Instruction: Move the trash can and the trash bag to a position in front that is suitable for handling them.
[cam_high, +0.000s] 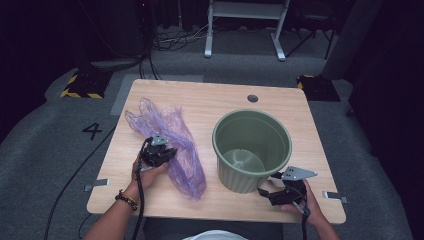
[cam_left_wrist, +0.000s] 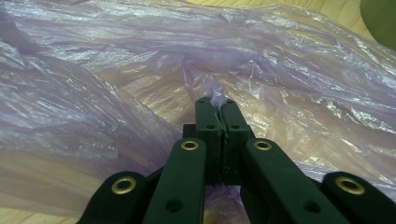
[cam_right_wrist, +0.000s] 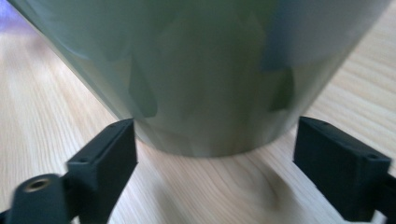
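Left gripper (cam_left_wrist: 217, 105) fingers pinched tight on a fold of the purple plastic bag (cam_high: 175, 145), which lies crumpled left of centre on the tabletop (cam_high: 210, 102). Right gripper (cam_right_wrist: 215, 149) fingers spread wide, holding nothing, low at the base of the green ribbed bin (cam_high: 251, 150) at centre right.

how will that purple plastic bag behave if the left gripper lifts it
The purple plastic bag looks thin and crinkled, so it will probably hang limp. It seems very light and may drag across the table. The left gripper pinches only a small fold, which might slip.
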